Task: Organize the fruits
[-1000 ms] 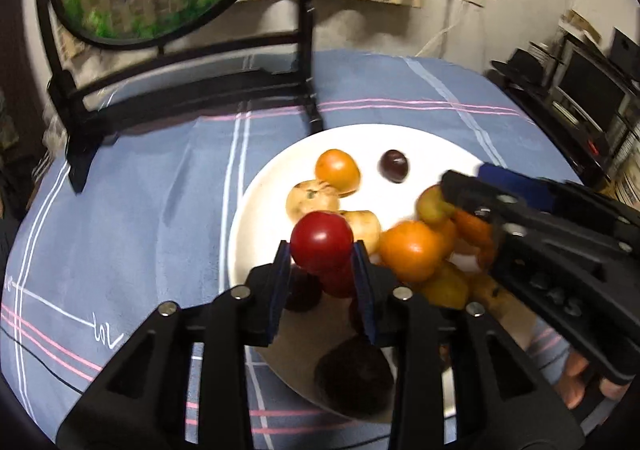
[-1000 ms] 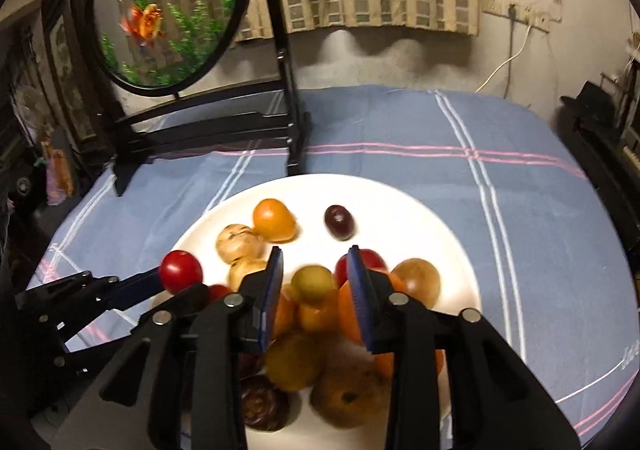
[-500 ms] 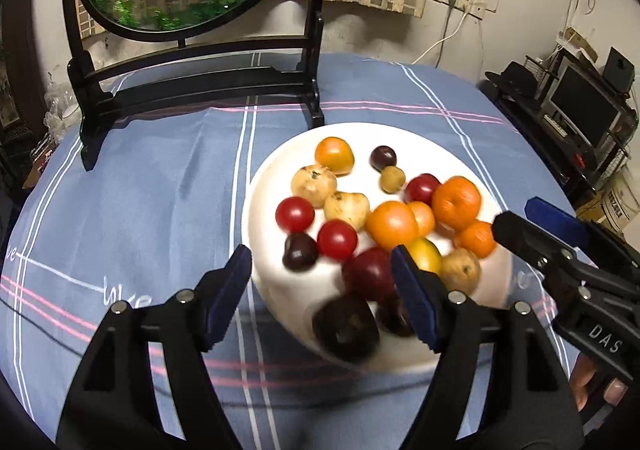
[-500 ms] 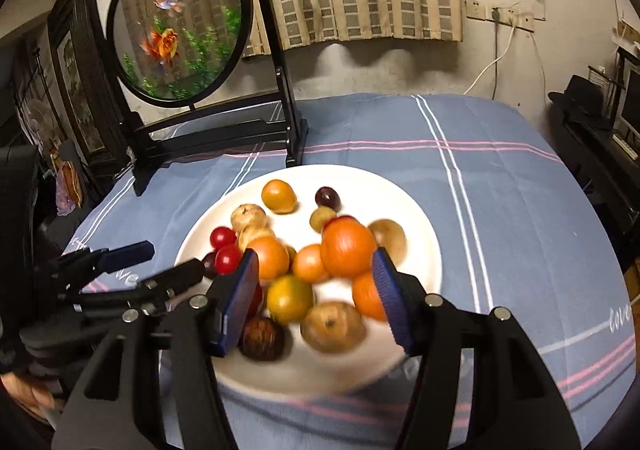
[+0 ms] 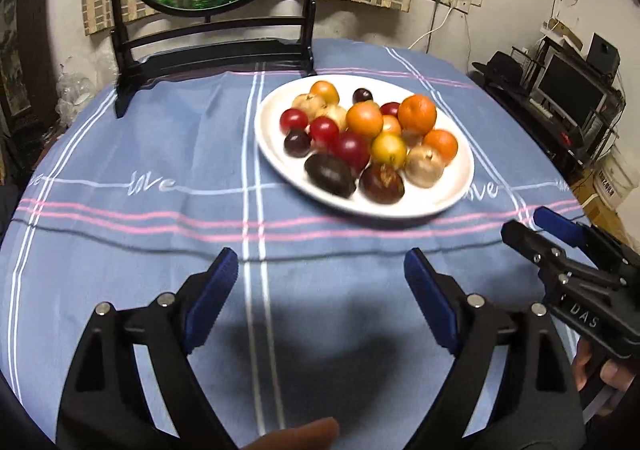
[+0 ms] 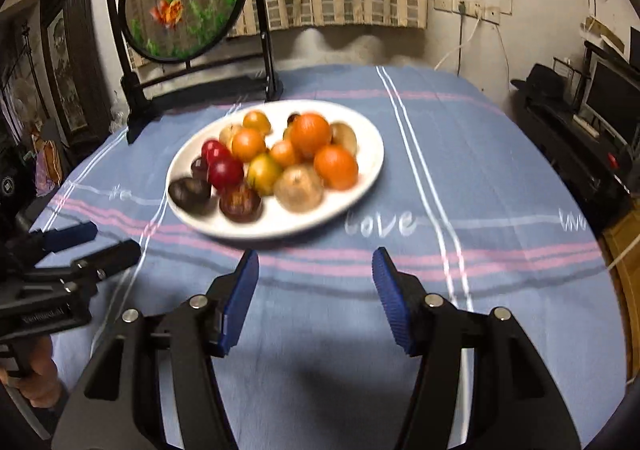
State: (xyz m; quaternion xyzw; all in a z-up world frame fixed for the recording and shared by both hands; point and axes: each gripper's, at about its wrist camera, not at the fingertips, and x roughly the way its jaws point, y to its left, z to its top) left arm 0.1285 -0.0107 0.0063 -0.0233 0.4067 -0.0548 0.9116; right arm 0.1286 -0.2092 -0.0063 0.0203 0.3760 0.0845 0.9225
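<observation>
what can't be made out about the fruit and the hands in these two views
- Small fruits at the back of the white plate: right wrist view, hidden behind the large orange and blurred.
- Dark plum: right wrist view, smeared by motion blur.
- Hand holding the right gripper: left wrist view, cut off by the frame edge.
- Fingertip: left wrist view, cut off at the bottom edge.

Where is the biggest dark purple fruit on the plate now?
In the left wrist view the dark purple fruit lies at the near edge of the white plate, left of a brownish-red fruit.
</observation>
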